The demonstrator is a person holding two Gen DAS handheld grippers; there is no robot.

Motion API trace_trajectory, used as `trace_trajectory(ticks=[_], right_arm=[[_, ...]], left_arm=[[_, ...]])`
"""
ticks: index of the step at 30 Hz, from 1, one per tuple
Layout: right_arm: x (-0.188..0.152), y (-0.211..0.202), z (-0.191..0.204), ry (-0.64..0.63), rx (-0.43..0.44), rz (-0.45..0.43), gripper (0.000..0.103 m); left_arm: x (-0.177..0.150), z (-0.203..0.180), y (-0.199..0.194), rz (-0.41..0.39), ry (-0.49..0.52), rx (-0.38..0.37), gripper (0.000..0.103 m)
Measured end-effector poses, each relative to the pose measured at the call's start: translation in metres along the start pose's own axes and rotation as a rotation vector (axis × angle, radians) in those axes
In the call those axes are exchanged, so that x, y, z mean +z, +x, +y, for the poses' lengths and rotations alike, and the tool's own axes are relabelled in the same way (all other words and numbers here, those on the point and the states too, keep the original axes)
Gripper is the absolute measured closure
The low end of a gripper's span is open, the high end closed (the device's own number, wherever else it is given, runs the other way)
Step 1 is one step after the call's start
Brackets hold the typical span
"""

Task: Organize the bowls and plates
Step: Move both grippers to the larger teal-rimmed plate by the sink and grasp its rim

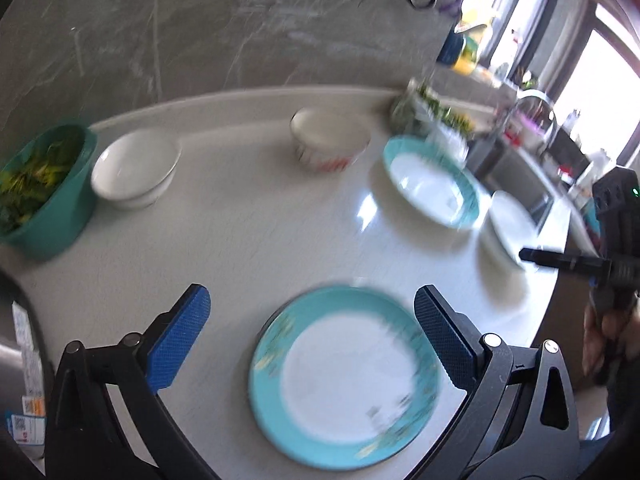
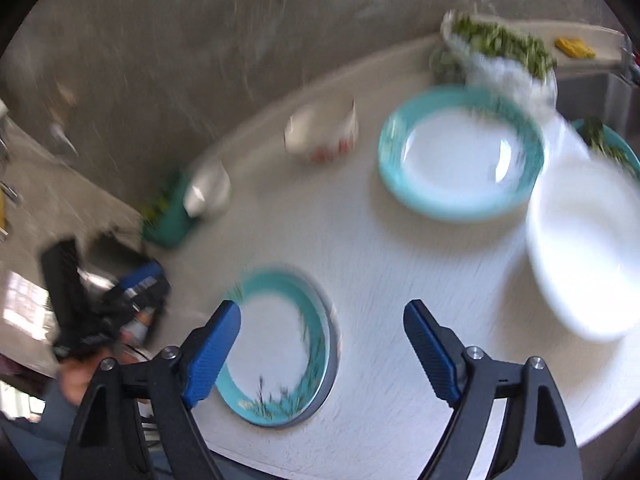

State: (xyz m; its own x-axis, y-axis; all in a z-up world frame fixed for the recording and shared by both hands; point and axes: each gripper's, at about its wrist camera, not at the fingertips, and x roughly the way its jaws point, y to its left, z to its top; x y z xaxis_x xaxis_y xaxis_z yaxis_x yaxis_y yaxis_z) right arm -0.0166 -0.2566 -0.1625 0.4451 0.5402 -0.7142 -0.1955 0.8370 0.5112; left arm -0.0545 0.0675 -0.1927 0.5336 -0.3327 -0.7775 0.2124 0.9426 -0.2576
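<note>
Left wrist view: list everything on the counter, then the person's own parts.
flat plate: 1, teal rim, white centre, near edge between the fingers
deep plate: 1, teal rim, right of centre
white plate: 1, far right
white bowl: 1, left, beside teal tub
patterned bowl: 1, white with red marks, back centre
teal tub: 1, holds greens, far left
greens container: 1, clear, back right, blurred
counter: 1, white
left gripper: open, empty
right gripper: black, right edge
hand: on the right gripper
</note>
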Motion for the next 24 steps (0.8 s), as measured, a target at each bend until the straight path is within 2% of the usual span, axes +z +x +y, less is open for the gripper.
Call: trace_trajectory(ticks=[3, 5, 7, 10, 12, 16, 20, 22, 23, 24], right_arm=[[0.054, -0.029, -0.051, 0.006, 0.026, -0.03, 0.017], [0.084, -0.038, -0.091, 0.043, 0.006, -0.023, 0.016], [0.112, -0.038, -0.128, 0.075, 0.037, 0.011, 0.017], [0.145, -0.02, -0.176, 0.111, 0.037, 0.101, 0.019], [0.157, -0.004, -0.198, 0.133, 0.075, 0.153, 0.025], [0.161, 0.027, -0.221, 0.157, 0.118, 0.24, 0.026], [0.164, 0.055, -0.238, 0.19, 0.135, 0.298, 0.03], [0.164, 0.065, -0.243, 0.2, 0.153, 0.313, 0.032], [0.163, 0.07, -0.246, 0.208, 0.16, 0.324, 0.034], [0.162, 0.074, -0.247, 0.213, 0.16, 0.335, 0.036]], left_arm=[[0.032, -0.02, 0.026, 0.093, -0.073, -0.016, 0.0], [0.05, -0.031, 0.043, 0.105, -0.152, -0.029, 0.0], [0.068, -0.048, 0.062, 0.09, -0.162, -0.005, 0.0], [0.095, -0.075, 0.1, 0.129, -0.157, 0.021, 0.0], [0.11, -0.09, 0.134, 0.163, -0.155, 0.045, 0.0], [0.12, -0.099, 0.189, 0.252, -0.194, 0.067, 0.0], [0.122, -0.106, 0.223, 0.287, -0.194, 0.077, 0.001], [0.122, -0.107, 0.238, 0.305, -0.193, 0.076, 0.004], [0.12, -0.107, 0.245, 0.315, -0.19, 0.083, 0.01], [0.117, -0.105, 0.249, 0.325, -0.195, 0.087, 0.021]])
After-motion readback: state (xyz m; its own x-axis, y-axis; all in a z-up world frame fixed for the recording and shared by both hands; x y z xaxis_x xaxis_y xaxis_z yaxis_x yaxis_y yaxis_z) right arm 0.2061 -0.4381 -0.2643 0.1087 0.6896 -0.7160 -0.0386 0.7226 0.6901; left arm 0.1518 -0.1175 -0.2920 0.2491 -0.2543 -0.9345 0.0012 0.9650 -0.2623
